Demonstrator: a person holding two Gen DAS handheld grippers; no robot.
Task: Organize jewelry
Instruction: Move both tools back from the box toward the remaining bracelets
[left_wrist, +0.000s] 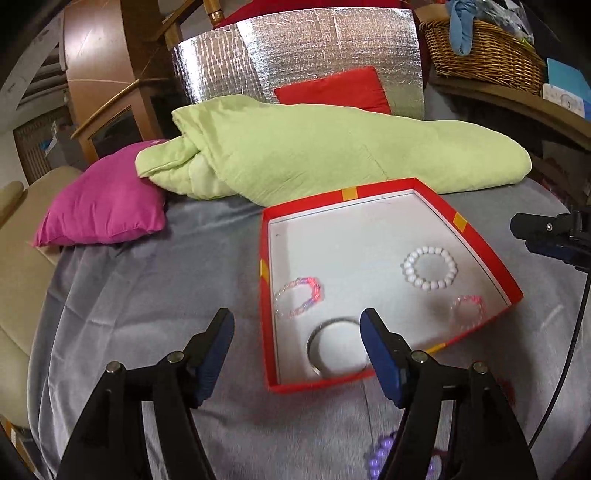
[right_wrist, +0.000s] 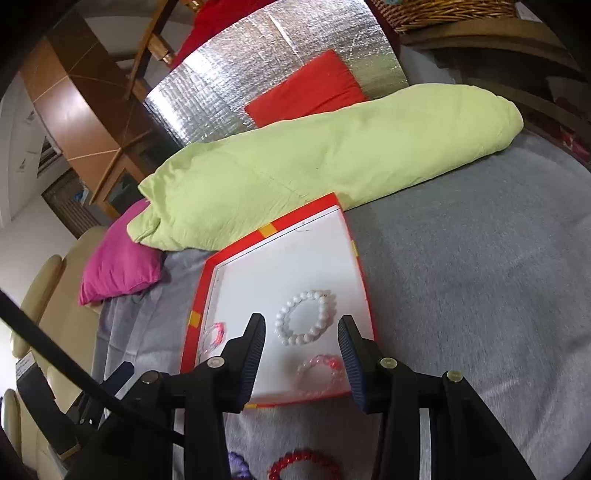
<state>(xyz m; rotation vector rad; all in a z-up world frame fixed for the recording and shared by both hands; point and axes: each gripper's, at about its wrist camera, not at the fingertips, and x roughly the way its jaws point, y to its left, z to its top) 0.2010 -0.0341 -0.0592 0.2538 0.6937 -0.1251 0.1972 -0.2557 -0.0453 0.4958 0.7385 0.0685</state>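
Note:
A shallow red box (left_wrist: 264, 295) (right_wrist: 207, 295) with a white floor lies on the grey bed cover. Inside it lie a white bead bracelet (left_wrist: 430, 267) (right_wrist: 306, 316), a pink and lilac bracelet (left_wrist: 299, 297) (right_wrist: 216, 332), a pale pink bracelet (left_wrist: 467, 312) (right_wrist: 319, 371) and a silver bangle (left_wrist: 334, 349). My left gripper (left_wrist: 297, 354) hangs open over the box's near left corner, nothing between its fingers. My right gripper (right_wrist: 301, 360) is open above the box's near edge, also empty. A purple bead bracelet (left_wrist: 380, 458) (right_wrist: 236, 465) and a red bead bracelet (right_wrist: 304, 465) lie on the cover in front of the box.
A light green quilt (left_wrist: 314, 147) (right_wrist: 314, 155) lies bunched behind the box, with a magenta pillow (left_wrist: 105, 201) (right_wrist: 118, 258) to its left. A red cushion (left_wrist: 332, 90) leans on a silver foil panel (left_wrist: 295, 51). A wicker basket (left_wrist: 480, 51) stands at the back right.

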